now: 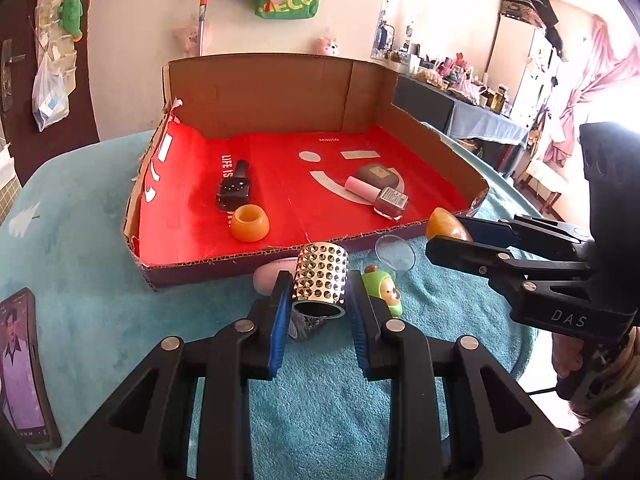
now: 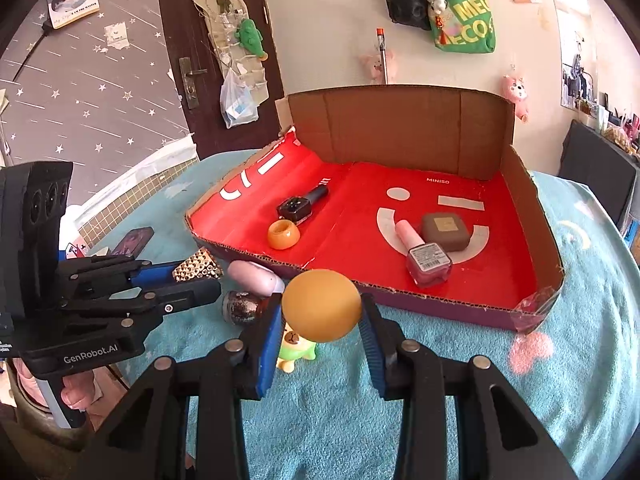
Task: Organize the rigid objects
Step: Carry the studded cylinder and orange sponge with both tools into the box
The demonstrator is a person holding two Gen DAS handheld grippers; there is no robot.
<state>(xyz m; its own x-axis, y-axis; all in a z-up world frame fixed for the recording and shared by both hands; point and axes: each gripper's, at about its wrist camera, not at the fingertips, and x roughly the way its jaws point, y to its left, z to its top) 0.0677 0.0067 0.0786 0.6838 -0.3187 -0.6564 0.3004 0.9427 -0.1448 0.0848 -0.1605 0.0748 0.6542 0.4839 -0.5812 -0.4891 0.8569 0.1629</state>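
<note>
Ahead of both pairs of fingers I see the cardboard tray (image 1: 440,140) with its red lining, sitting on the bench (image 1: 100,280) under a teal cover. Inside it lie a black smartwatch (image 1: 233,192), an orange ring-shaped piece (image 1: 249,223) just in front of the watch, a brown square case (image 1: 378,178) and a pink nail polish bottle (image 1: 378,194) lying against that case. My left gripper (image 1: 320,300) has its fingers set either side of a studded silver cylinder (image 1: 320,278), held just short of the tray's near wall; the pads look close on it, though I cannot tell whether both touch. My right gripper (image 2: 320,320) grips an orange egg-shaped object (image 2: 321,304) between its fingers, above the bench in front of the tray's near wall. Beyond the left fingers a pale lilac case (image 1: 272,272) peeks out left of the cylinder, and a green toy figure (image 1: 384,286) lies right of them. Only the left view shows a clear round lens-like disc (image 1: 395,252) beyond the toy and a phone (image 1: 24,368) far left. Only the right view shows a glittery dark bottle (image 2: 244,307) left of the right fingers, and the lilac case in full.
</note>
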